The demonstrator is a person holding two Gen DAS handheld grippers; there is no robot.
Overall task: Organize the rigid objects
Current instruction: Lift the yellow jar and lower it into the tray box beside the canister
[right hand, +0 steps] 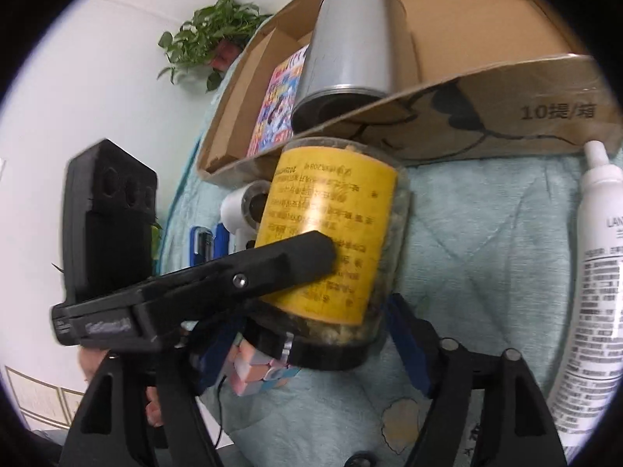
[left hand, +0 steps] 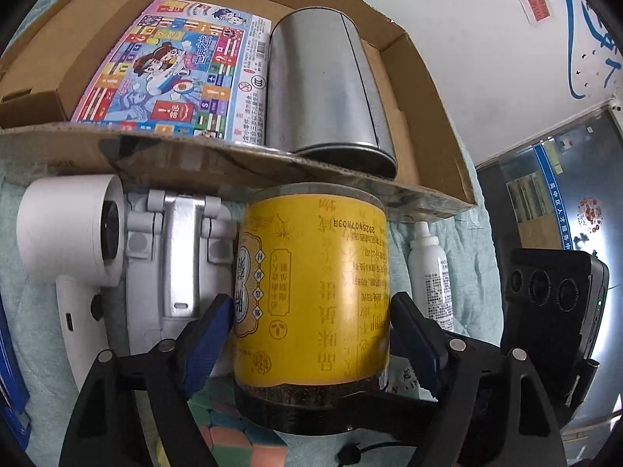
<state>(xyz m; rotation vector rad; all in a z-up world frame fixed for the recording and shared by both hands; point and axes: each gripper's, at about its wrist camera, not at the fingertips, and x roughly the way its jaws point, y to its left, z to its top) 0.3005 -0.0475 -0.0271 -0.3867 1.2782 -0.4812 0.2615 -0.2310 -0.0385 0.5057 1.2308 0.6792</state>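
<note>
A pale teal quilted cloth (right hand: 467, 233) spreads under and ahead of both grippers. Beyond their fingertips an open cardboard box (left hand: 428, 89) lies on it. Inside the box, straight ahead of the left gripper (left hand: 311, 307), a plain silver tin (left hand: 327, 85) lies on its side. A flat, brightly printed cartoon box (left hand: 167, 66) lies touching it on the left.

The yellow-labelled jar (left hand: 311, 272) lies in front of the box's near wall, with its black lid end toward both cameras. The left gripper's jaws stand fairly wide with the jar's body between them. The blue pads (left hand: 210, 334) sit right against its two sides, though I cannot tell whether they press it. In the right wrist view, one black finger (right hand: 288, 264) of the left gripper crosses the label.

The right gripper (right hand: 311, 319) is also spread wide around the jar's lid end. Its right pad stands just clear of the lid, and its left pad is mostly hidden.

Left of the left gripper lie a white handheld device (left hand: 70, 225) and a silver hinged metal piece (left hand: 183, 253). A white spray bottle (left hand: 428, 272) lies just to its right. A pastel puzzle cube (left hand: 233, 432) sits by the jar's lid.
</note>
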